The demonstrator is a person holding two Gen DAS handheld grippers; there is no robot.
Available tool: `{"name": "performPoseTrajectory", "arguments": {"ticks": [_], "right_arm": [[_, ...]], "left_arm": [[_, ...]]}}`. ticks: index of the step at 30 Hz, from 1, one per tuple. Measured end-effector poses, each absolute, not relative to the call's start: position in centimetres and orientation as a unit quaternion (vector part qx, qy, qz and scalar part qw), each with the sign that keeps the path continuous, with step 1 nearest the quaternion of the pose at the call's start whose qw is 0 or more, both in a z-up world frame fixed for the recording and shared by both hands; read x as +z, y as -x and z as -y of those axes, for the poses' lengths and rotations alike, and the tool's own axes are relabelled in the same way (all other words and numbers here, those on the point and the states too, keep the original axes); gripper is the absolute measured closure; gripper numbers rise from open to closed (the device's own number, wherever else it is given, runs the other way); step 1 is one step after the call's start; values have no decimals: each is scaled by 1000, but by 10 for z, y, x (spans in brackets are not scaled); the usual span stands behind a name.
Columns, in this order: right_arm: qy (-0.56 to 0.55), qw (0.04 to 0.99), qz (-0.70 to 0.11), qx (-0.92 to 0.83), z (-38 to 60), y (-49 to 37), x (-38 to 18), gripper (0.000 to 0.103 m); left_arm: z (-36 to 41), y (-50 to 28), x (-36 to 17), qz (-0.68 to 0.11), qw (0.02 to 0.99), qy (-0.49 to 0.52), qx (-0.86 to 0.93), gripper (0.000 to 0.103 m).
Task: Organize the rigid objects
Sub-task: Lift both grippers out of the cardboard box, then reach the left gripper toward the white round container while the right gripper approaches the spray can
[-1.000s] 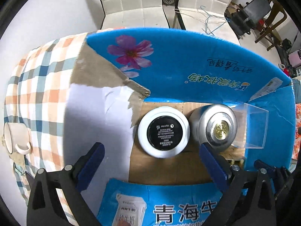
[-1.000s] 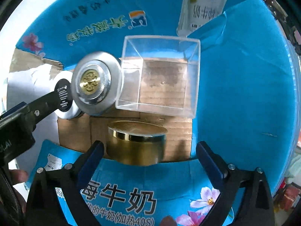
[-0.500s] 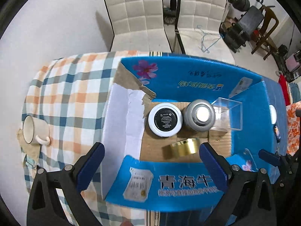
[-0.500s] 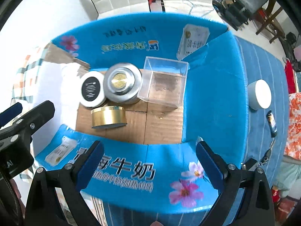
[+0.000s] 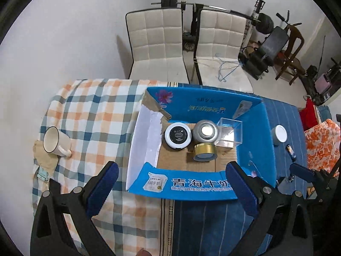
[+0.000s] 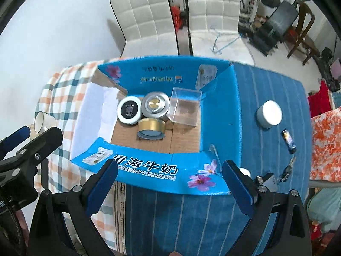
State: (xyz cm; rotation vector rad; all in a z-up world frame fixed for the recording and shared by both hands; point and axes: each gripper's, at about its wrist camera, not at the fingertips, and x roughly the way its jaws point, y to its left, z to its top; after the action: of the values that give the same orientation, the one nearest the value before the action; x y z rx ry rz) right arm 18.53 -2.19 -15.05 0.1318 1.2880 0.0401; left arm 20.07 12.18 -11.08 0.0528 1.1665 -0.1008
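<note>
An open blue cardboard box (image 5: 253,128) (image 6: 219,111) stands on the table. Inside it are a white jar with a black lid (image 5: 178,135) (image 6: 129,110), a silver tin (image 5: 205,130) (image 6: 155,105), a gold tin (image 5: 205,152) (image 6: 151,128) and a clear plastic box (image 5: 229,132) (image 6: 185,109). My left gripper (image 5: 170,188) is open and empty, above the box's near flap. My right gripper (image 6: 169,186) is open and empty, also above the near flap. The left gripper's fingers (image 6: 32,140) show at the left of the right wrist view.
A white mug (image 5: 55,142) (image 6: 42,122) lies on the checked cloth at left. On the blue cloth at right are a white round jar (image 5: 279,134) (image 6: 269,114), a small dark bottle (image 6: 288,141) and keys (image 6: 285,172). Two white chairs (image 5: 157,42) stand behind the table.
Both grippers have pulled up and back out of the box, so the whole box and table now show. The gold tin stays in the box.
</note>
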Motion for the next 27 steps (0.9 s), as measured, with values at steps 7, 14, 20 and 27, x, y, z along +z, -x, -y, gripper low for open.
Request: {"name": "performPoseTrajectory", "arguments": {"ticks": [7,14,20,27], "right_arm": [[-58,818,-571,33,28,-160,-109,3],[-95,819,-565,34,65,-148,-99,3],[-122,812,-570,-22,141,-135,-110,3],[-176,770,-597,-140,280,-119,-152,3]], "left_arm": [[-114,-180,-84,-533,844,-27,-50,0],[-81,-174,-74,-522,850,-31,-66,0],[-10,-180,-88,-530,839,-38,-117,0],[115,-195,-127,-550,810,-95,-182,0]]}}
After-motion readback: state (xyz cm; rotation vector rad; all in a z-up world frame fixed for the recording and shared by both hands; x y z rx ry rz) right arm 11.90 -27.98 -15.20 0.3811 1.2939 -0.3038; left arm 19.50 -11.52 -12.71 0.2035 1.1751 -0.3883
